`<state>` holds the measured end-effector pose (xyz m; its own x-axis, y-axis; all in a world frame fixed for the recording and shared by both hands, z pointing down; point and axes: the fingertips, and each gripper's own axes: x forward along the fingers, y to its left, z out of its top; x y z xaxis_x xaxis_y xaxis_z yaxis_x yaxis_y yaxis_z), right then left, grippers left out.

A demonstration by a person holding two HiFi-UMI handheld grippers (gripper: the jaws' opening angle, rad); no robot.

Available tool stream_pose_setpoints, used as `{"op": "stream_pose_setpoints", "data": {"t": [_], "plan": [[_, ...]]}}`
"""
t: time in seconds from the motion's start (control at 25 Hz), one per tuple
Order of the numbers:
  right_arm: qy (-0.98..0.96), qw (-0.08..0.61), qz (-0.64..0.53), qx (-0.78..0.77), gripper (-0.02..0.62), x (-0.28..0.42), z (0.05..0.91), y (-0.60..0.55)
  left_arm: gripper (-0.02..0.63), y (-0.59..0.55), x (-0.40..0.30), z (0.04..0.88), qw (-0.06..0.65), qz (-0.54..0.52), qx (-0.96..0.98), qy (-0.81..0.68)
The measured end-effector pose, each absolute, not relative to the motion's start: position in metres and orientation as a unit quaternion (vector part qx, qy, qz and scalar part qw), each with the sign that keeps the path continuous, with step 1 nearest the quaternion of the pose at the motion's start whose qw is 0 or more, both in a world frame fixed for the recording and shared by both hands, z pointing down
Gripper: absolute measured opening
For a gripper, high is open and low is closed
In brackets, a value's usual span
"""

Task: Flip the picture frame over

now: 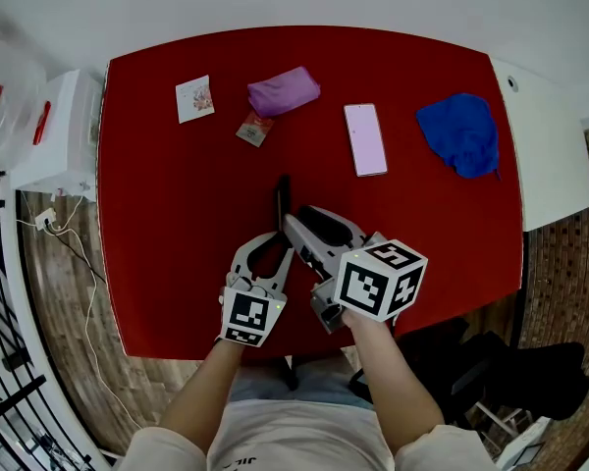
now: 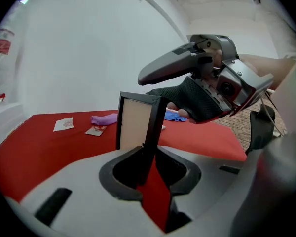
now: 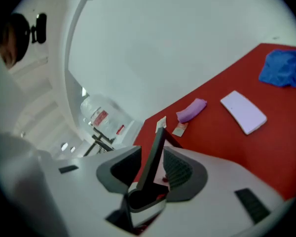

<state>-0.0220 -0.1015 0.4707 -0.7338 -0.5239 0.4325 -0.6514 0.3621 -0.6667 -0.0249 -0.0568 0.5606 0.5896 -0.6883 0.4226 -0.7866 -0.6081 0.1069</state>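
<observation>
The picture frame (image 1: 283, 200) stands on edge on the red table (image 1: 177, 224), black-rimmed, with a cream panel facing left in the left gripper view (image 2: 134, 122). My left gripper (image 1: 279, 240) (image 2: 148, 154) is shut on the frame's lower near corner. My right gripper (image 1: 293, 222) (image 3: 155, 171) comes at the frame (image 3: 156, 152) from the right. The frame's thin edge passes between the right gripper's jaws with gaps on both sides, so it stands open. The left gripper view shows the right gripper's body (image 2: 207, 85) beside the frame's top.
Along the far side of the table lie a small card (image 1: 194, 98), a purple pouch (image 1: 283, 90), a small packet (image 1: 255, 128), a pink phone (image 1: 365, 138) and a blue cloth (image 1: 461, 133). White furniture (image 1: 545, 155) flanks the table. The near table edge is just under my hands.
</observation>
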Motion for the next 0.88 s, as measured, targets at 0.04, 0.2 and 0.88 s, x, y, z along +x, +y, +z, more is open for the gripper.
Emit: {"op": "stream_pose_setpoints", "data": {"t": [0.04, 0.2, 0.88], "plan": [[-0.829, 0.1, 0.414, 0.362, 0.118, -0.025, 0.47, -0.101, 0.091, -0.057, -0.024, 0.56, 0.141, 0.174, 0.88, -0.419], [-0.838, 0.196, 0.332, 0.386, 0.118, -0.032, 0.48, -0.101, 0.091, -0.057, -0.021, 0.561, 0.133, 0.182, 0.88, -0.418], [-0.78, 0.148, 0.405, 0.454, 0.064, 0.049, 0.521, -0.114, 0.092, -0.063, -0.064, 0.57, 0.246, 0.151, 0.837, -0.466]]}}
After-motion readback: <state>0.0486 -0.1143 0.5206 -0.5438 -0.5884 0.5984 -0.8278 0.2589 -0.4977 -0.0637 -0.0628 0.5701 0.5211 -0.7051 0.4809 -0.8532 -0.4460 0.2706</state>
